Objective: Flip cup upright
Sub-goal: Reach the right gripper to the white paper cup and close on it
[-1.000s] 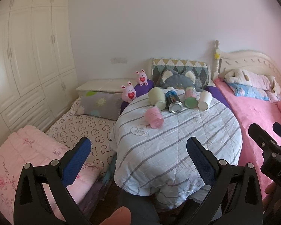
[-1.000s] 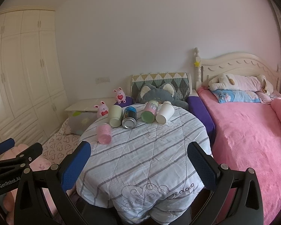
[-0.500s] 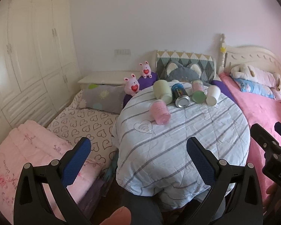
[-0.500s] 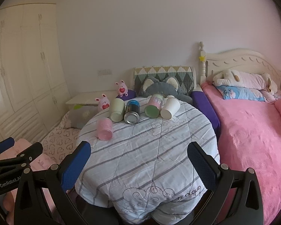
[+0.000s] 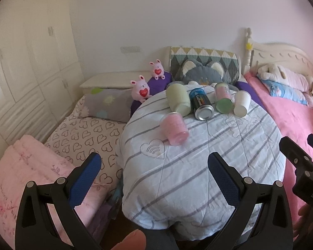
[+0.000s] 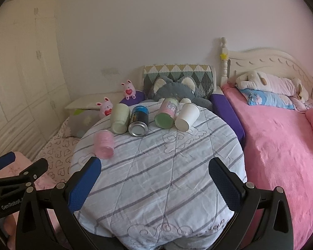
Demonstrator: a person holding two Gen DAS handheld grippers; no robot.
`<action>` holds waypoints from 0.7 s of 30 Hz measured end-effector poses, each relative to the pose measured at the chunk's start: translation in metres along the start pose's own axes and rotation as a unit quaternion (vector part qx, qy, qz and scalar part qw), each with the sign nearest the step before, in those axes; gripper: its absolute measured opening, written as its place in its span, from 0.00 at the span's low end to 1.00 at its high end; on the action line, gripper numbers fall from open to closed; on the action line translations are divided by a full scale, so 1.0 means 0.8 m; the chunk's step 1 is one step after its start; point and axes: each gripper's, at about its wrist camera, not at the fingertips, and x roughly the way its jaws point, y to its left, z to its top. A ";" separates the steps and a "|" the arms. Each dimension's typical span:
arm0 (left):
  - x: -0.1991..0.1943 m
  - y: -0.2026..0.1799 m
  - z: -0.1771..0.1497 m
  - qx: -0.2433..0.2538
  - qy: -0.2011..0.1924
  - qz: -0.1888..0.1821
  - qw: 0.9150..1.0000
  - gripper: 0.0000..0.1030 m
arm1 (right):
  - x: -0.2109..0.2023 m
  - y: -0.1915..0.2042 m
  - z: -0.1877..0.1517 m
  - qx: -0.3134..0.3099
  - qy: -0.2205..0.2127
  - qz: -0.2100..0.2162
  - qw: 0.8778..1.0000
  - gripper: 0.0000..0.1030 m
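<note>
Closer now, both my claws have advanced toward the round table (image 6: 198,187). My left claw (image 5: 154,173) and right claw (image 6: 155,177) gape empty; the pink cup (image 5: 174,128) lies sideways ahead of my left claw, bare cloth between.

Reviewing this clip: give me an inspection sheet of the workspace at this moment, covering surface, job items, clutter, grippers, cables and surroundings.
Surface: round table under a striped quilted cover, wrinkled.
Job's things: five containers, all lying on their sides: pink cup alone at the front left; behind it a row of pale green cup, blue can, green-bottomed jar and white paper cup.
Clutter: two pink bunny toys and a grey cat cushion behind the table.
Grippers: left gripper and right gripper both open, short of the cups, holding nothing.
Cables: nothing seen.
Surroundings: pink bed on the right, heart-print bedding on the left, white wardrobe.
</note>
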 end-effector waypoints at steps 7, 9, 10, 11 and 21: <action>0.057 -0.005 0.033 -0.001 0.025 -0.003 1.000 1.00 | 0.050 0.000 0.021 -0.007 0.027 -0.009 1.000 1.00; 0.074 -0.005 0.042 -0.002 0.033 -0.004 0.999 1.00 | 0.069 0.003 0.028 -0.010 0.036 -0.010 0.999 1.00; 0.083 -0.004 0.047 -0.002 0.035 -0.004 0.999 1.00 | 0.078 0.003 0.032 -0.010 0.040 -0.010 0.999 1.00; 0.090 -0.005 0.050 -0.002 0.037 -0.003 0.999 1.00 | 0.087 0.003 0.035 -0.010 0.044 -0.010 0.999 1.00; 0.168 -0.009 0.087 -0.001 0.053 -0.002 0.999 1.00 | 0.169 -0.012 0.067 -0.002 0.084 -0.024 0.996 1.00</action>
